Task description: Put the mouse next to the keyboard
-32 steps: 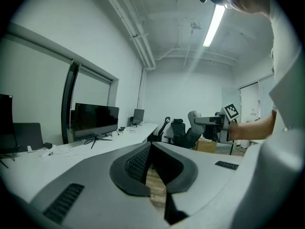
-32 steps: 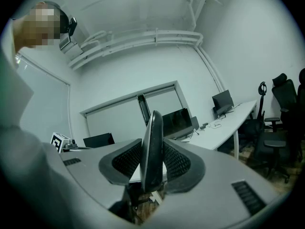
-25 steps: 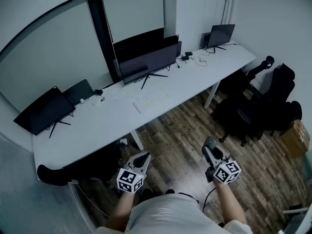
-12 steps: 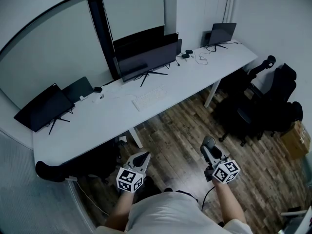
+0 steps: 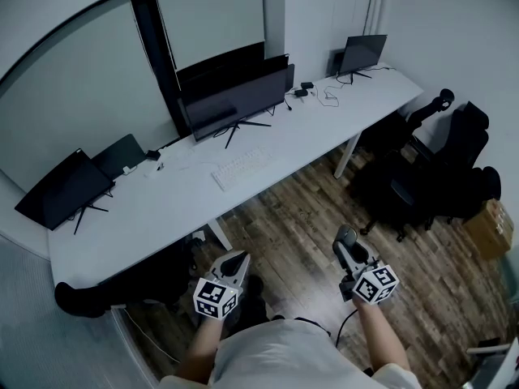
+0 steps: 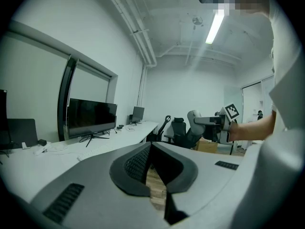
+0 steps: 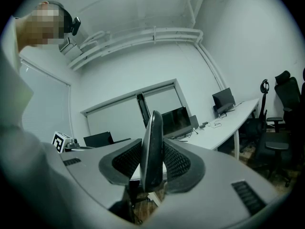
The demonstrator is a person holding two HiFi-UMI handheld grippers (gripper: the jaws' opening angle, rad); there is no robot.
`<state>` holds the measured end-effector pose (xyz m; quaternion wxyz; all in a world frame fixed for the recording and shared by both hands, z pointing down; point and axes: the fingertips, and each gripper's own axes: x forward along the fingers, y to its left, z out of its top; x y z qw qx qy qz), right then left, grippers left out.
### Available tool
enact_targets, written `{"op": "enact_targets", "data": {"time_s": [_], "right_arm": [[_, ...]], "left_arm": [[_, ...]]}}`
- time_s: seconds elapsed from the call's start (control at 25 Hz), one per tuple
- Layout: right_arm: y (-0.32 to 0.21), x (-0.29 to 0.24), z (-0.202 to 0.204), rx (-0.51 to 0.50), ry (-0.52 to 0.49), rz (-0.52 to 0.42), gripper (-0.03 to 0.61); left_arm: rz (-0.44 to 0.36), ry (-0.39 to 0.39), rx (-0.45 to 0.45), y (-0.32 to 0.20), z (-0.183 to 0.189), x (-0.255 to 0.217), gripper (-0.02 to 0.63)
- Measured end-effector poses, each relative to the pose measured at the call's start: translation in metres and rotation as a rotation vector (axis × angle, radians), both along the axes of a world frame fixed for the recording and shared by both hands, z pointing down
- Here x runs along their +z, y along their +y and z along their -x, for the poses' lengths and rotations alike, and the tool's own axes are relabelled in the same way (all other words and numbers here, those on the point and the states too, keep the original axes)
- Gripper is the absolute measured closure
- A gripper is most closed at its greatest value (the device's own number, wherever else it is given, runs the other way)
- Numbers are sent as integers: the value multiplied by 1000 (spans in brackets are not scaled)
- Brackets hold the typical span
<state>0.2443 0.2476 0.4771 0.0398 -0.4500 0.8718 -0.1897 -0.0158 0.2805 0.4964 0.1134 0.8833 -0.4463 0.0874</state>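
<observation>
A dark mouse (image 7: 152, 147) stands on edge between the pads of my right gripper (image 7: 153, 163), which is shut on it. In the head view that gripper (image 5: 348, 243) is held over the wooden floor, well short of the desk, with the mouse (image 5: 347, 234) at its tip. The white keyboard (image 5: 239, 167) lies on the long white desk (image 5: 162, 205), in front of the large monitor (image 5: 235, 104). My left gripper (image 5: 234, 263) hangs at the lower left, also above the floor. Its jaws (image 6: 152, 149) meet at the tips with nothing between them.
Two more monitors (image 5: 65, 189) stand at the desk's left end and one (image 5: 362, 53) at its far right end, with cables and small items nearby. Black office chairs (image 5: 442, 168) crowd the right side, next to a cardboard box (image 5: 491, 229). A dark object (image 5: 81, 298) lies under the desk's near left end.
In the head view the desk and keyboard have slid slightly to the left. Both grippers keep their pose, and the mouse stays in the right one.
</observation>
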Motion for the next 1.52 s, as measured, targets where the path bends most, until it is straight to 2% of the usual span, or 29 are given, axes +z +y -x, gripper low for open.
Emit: {"op": "enact_targets", "data": {"time_s": [0.36,0.76,1.08,1.52], "right_arm": [[-48,2,9,17,13,12,428],[-115,6,33,-6,-38,30,428],[-172,4,49,33,-50,35,428],[-231,1,70,100,-11,27,428]], "left_arm": [[9,22,33,-57,6,7,596],[41,28,53,-133,20,15,597],[53,28,86,-196,40,16,596],[47,44,141,-270,65,20,597]]}}
